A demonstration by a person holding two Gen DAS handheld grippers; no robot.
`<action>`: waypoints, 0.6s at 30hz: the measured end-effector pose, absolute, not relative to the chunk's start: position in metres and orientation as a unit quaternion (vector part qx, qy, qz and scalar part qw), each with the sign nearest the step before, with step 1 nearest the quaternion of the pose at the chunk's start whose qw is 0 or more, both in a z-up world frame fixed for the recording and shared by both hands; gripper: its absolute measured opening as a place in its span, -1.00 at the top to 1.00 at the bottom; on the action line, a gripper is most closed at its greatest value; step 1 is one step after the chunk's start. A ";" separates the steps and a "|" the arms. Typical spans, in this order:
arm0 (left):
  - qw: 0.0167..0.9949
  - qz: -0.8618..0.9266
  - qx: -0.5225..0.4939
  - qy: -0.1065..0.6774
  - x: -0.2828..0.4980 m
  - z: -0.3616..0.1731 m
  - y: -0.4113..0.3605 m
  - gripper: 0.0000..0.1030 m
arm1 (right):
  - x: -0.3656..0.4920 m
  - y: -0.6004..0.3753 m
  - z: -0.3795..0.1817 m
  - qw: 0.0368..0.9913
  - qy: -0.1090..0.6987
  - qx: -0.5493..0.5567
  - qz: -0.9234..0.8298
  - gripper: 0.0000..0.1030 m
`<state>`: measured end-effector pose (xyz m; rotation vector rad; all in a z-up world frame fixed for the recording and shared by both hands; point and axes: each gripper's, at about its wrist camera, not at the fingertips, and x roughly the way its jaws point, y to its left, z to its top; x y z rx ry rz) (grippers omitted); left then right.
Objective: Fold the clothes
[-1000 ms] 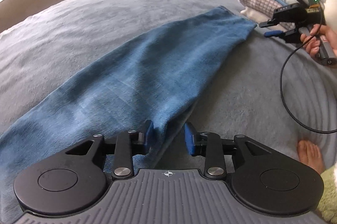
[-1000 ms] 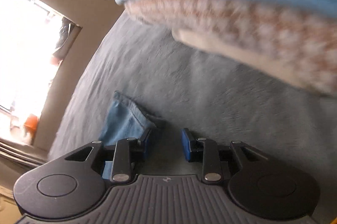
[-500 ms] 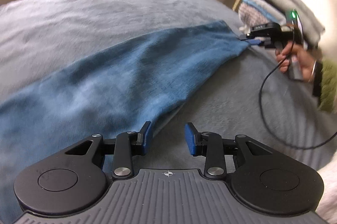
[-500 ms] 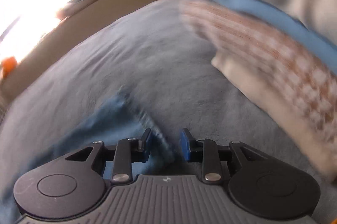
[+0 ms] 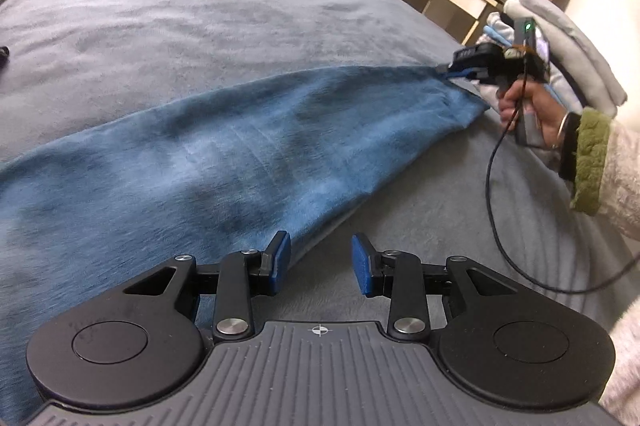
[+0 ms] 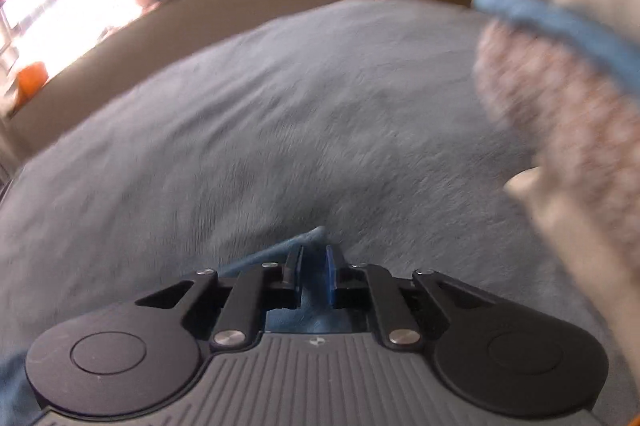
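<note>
the blue denim garment [image 5: 224, 161] lies stretched long across the grey bed cover [image 5: 208, 21], one narrow end running off toward your right and the wider part spreading under and past your left side; it looks like a trouser leg or folded jeans, though the pictures don't settle which. expect it to handle as soft but weighty cloth: denim drapes rather than holds shape, it will sag between two holds, and doubled layers can slide over each other, so a pinch should take every layer at once. the hems and the thick side edge are the places i'd trust, since seams give the pads something to bite. your right gripper [image 6: 314, 272] has its jaws drawn close together on the far corner of that narrow end, with blue cloth showing between the pads; the left wrist view shows the same corner lifted a little at the right gripper's tip [image 5: 452, 71]. your left gripper [image 5: 320, 264] hovers with jaws apart right at the garment's near edge, one pad over the cloth and one over the bed cover, holding nothing. just beyond your right hand [image 5: 520, 101] sits a stack of folded clothes [image 5: 576, 53], close enough to snag, so keep any swing of the cloth low and clear of it.
</note>
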<state>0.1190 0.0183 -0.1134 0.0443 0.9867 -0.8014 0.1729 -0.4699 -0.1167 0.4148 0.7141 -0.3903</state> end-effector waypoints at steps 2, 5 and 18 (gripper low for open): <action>0.802 -0.373 0.019 0.467 0.118 -0.112 0.021 0.36 | 0.165 -0.453 -0.106 0.906 0.351 0.192 -0.138 0.75; 0.791 -0.371 0.056 0.484 0.112 -0.102 0.036 0.36 | 0.153 -0.426 -0.089 0.914 0.360 0.178 -0.061 0.74; 0.855 -0.238 0.018 0.461 0.116 -0.095 0.124 0.36 | 0.135 -0.410 -0.120 0.881 0.470 0.037 0.029 0.81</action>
